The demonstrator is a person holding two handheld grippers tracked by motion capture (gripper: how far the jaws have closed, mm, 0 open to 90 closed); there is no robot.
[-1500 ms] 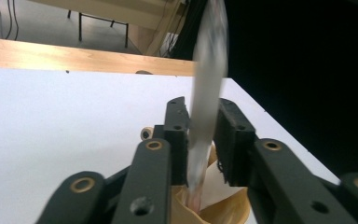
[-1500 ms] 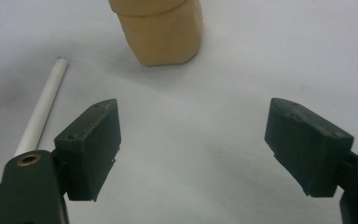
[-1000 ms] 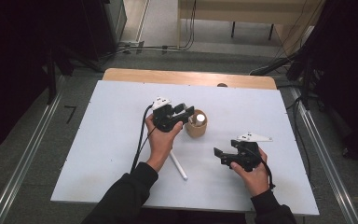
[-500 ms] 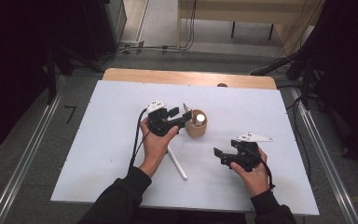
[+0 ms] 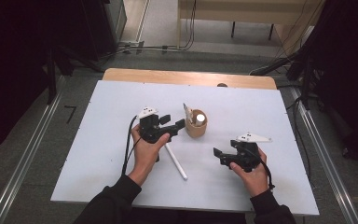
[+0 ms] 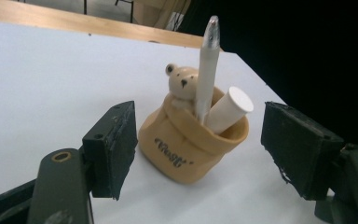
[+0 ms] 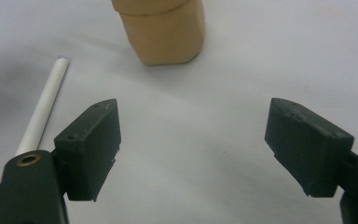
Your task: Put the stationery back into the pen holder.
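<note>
On the white desk (image 5: 102,140) stands a tan pen holder (image 5: 196,124) shaped like a sack, with a small bear's head at its rim. Two pens stand inside it: a thin pointed one (image 6: 208,70) that leans up past the bear, and a thick white one (image 6: 228,109) with a flat end that rests against the rim. A third white pen (image 5: 175,161) lies flat on the desk, nearer the person, just beside the left hand and apart from the holder.

The left gripper (image 5: 179,126) is held level, just left of the holder. Its fingers (image 6: 114,147) have just been opening; they stand released on either side of the holder without touching it, and nothing is pressed between them.

The right gripper (image 5: 217,156) hovers low over the desk, to the right of the lying pen and nearer the person than the holder. Its fingers (image 7: 91,144) are spread wide with only bare desk between them, the holder ahead and the lying pen off to one side.
</note>
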